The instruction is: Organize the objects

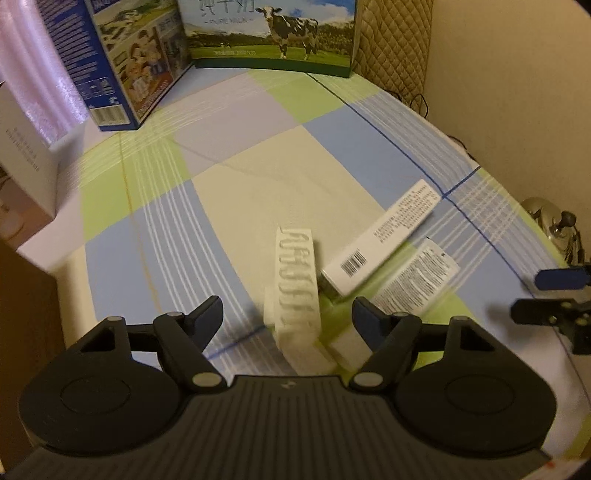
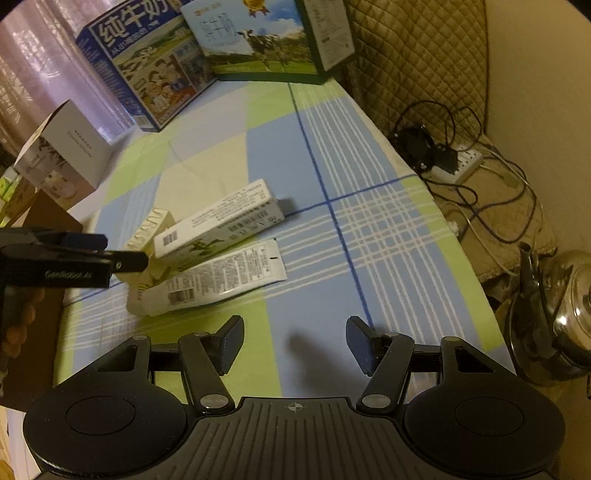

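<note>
A cream box with embossed lettering (image 1: 295, 291) lies on the checked tablecloth between the open jaws of my left gripper (image 1: 288, 314), not clamped. A long white box with a barcode (image 1: 380, 243) lies tilted just right of it, resting partly on a flat white tube (image 1: 417, 277). In the right wrist view the white box (image 2: 221, 221) and the tube (image 2: 214, 280) lie left of centre, with the cream box (image 2: 147, 236) behind them. My right gripper (image 2: 295, 343) is open and empty over the cloth, right of the pile. The left gripper (image 2: 122, 258) reaches in from the left.
Two milk cartons (image 1: 129, 62) (image 1: 273, 33) stand at the table's far edge. A white box (image 1: 26, 162) stands at the left edge. Off the table's right edge are a power strip with cables (image 2: 458, 162) and a steel kettle (image 2: 561, 310).
</note>
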The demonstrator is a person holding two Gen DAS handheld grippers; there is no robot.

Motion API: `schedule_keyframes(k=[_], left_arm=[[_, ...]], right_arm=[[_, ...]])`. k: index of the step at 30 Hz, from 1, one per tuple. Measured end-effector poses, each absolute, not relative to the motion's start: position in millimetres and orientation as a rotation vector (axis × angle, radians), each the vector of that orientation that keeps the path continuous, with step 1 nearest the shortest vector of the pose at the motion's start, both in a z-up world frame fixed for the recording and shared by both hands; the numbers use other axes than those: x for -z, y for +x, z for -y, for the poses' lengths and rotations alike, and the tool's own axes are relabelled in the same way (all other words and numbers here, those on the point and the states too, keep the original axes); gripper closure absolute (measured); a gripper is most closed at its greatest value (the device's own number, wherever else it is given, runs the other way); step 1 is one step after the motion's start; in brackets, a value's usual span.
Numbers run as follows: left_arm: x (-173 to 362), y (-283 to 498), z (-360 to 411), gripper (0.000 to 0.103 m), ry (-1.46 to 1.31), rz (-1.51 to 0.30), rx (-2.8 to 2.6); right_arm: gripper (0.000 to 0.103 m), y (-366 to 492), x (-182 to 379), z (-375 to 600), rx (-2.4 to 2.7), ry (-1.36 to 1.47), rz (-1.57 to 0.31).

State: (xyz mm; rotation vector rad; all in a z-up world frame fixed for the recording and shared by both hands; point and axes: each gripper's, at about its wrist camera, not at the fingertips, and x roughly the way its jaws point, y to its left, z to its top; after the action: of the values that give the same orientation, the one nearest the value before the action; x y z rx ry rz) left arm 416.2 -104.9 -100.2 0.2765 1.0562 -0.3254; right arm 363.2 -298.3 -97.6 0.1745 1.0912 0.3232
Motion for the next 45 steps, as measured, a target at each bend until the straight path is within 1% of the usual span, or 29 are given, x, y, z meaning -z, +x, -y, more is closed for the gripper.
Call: schedule_keyframes(k=[1,2,4,5,7,9,11,17,20,22,26,32,33,35,37,40,45], left_arm=[[103,420,107,0.031,0.290,-1.059,0.332],[106,424,109,0.036,0.309,-1.067,0.334],[110,431,110,0.039,0.309,-1.069,0.359],[110,434,110,0.043,0.302,-1.066,0.371],[110,438,110,0.047,0.295,-1.065,0.391],[109,438,112,0.055,0.298,-1.054,0.414],[108,437,112,0.061,0.301,-1.050,0.437],[113,437,110,0.061,0.305,-1.061,0.435],[114,440,113,0.065,0.287,-1.055,0.442],[117,441,116,0.079,0.292,-1.054,0.437],[115,439,109,0.080,0.257,-1.031,0.400],[84,425,79,0.080,0.166,-0.943,0.305],[80,421,74,0.080,0.159,-0.937,0.285],[75,412,61,0.080,0.130,-0.941,0.236],[76,401,49,0.080,0.089,-0.961,0.179],[81,384,35,0.080,0.053,-0.992,0.100],[91,356,19,0.080,-0.006,-1.043,0.012]], right_arm=[[0.044,364,99,299,-0.319,0.177,-1.094],[0.044,363,99,300,-0.317,0.178,-1.096],[0.044,363,100,300,-0.314,0.180,-1.097],[0.044,364,100,301,-0.312,0.182,-1.098],[0.044,364,101,301,-0.308,0.184,-1.102],[0.044,365,102,300,-0.308,0.181,-1.103],[0.044,366,102,299,-0.311,0.179,-1.102],[0.044,372,103,292,-0.324,0.167,-1.103],[0.044,374,103,288,-0.335,0.161,-1.100],[0.044,375,102,286,-0.344,0.157,-1.095],[0.044,377,102,284,-0.359,0.152,-1.084],[0.045,385,103,270,-0.442,0.141,-1.047],[0.049,386,103,266,-0.459,0.137,-1.036],[0.076,389,105,256,-0.510,0.110,-1.012],[0.084,394,108,244,-0.538,0.091,-1.001],[0.087,406,115,230,-0.565,0.077,-0.986],[0.087,426,126,220,-0.598,0.114,-0.992]])
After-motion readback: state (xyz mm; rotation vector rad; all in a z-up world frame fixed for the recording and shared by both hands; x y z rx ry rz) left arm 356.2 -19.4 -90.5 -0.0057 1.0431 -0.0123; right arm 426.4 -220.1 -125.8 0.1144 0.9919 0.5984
